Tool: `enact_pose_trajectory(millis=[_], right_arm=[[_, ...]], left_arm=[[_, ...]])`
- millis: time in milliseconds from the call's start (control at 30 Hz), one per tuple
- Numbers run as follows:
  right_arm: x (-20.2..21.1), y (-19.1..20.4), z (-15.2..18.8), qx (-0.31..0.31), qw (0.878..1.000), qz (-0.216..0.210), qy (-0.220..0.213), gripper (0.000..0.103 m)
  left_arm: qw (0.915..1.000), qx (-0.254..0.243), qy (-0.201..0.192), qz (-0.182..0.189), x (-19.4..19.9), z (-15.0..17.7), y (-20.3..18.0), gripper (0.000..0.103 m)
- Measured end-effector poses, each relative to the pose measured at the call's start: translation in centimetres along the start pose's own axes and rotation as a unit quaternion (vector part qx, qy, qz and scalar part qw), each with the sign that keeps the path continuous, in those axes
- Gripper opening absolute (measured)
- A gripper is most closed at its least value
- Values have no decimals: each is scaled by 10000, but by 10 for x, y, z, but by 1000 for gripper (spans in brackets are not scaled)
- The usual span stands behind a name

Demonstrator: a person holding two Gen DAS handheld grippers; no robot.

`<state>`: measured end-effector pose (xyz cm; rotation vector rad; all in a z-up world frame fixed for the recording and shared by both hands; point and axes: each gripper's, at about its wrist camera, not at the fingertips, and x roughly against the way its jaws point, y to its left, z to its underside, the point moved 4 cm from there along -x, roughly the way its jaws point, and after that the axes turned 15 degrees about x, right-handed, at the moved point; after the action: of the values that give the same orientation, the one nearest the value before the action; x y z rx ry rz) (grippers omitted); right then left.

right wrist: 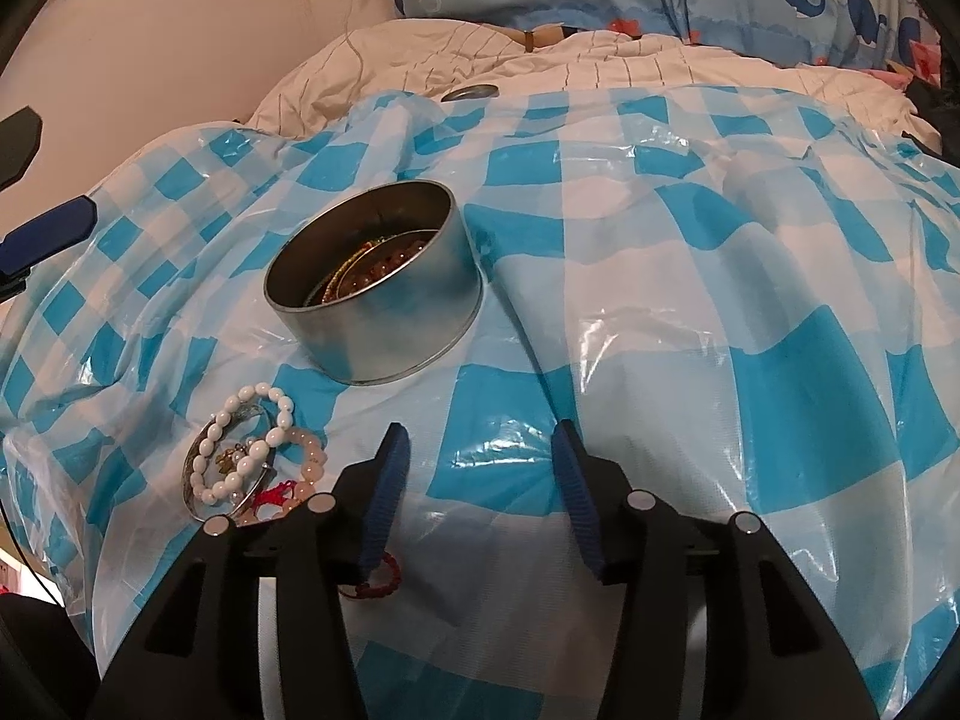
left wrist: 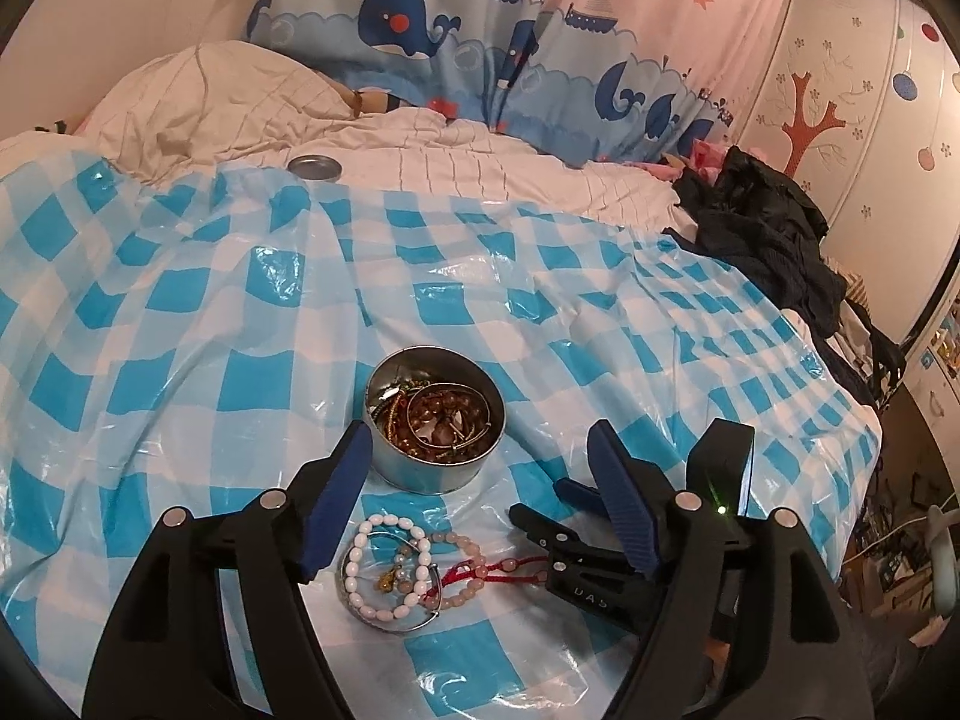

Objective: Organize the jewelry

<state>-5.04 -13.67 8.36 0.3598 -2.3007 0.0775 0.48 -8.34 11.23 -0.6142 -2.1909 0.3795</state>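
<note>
Here, the round metal tin [left wrist: 433,420] holding brown bead bracelets sits on the blue-checked plastic sheet [left wrist: 180,312]. Just in front of it lie a white bead bracelet [left wrist: 384,564] and a pink bead bracelet [left wrist: 468,564]. The left gripper [left wrist: 480,498] and the right gripper [right wrist: 480,480] are both spread, pinching nothing.
</note>
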Motion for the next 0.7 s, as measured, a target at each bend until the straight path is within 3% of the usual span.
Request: enact_pose_trajectory(millis=[700], right_arm=[[-4,8,0,213,9997,31,84,61]], left_arm=[[9999,-89,105,-46,-17,6,-11,76]])
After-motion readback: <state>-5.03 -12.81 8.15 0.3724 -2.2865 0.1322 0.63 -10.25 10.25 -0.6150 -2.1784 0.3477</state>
